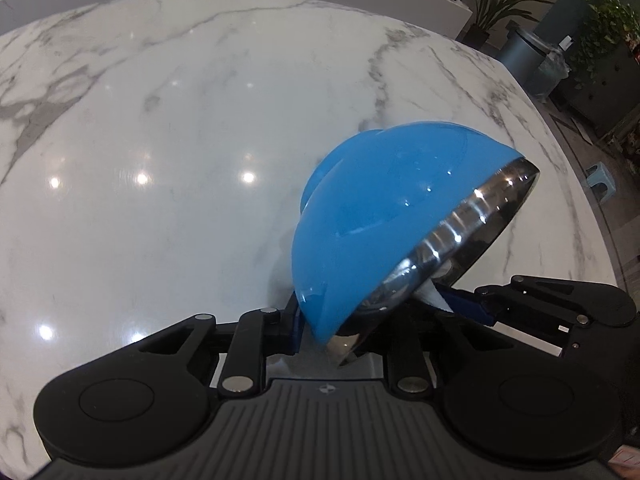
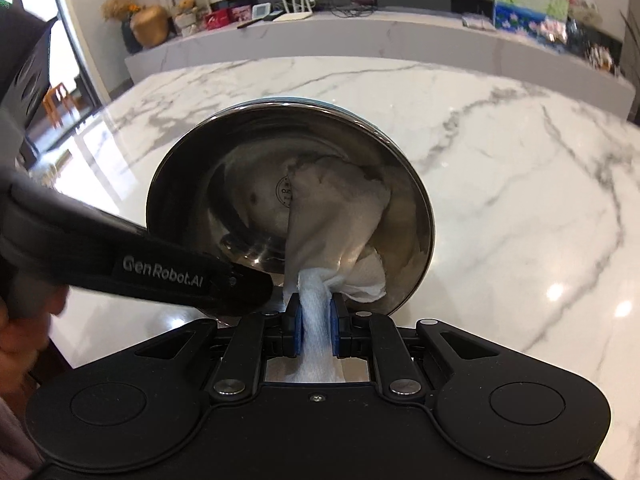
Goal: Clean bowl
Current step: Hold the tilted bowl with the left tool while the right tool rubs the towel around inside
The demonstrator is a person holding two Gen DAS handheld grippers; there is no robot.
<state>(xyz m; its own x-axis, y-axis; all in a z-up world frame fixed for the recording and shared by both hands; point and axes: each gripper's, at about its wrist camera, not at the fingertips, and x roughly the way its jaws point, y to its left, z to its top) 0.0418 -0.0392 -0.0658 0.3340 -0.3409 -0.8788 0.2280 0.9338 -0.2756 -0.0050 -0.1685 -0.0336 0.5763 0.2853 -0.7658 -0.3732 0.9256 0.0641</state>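
Blue outside, steel within, the bowl (image 1: 384, 216) hung tilted over the marble table (image 1: 160, 120), its rim at six o'clock pinched by the left gripper (image 1: 320, 320). The right gripper (image 2: 316, 328) clamped a paper towel (image 2: 336, 216) reaching into the bowl.

Bowl (image 2: 248, 184) tilted above the marble table (image 2: 500, 168), paper towel (image 2: 340, 216) inside it.
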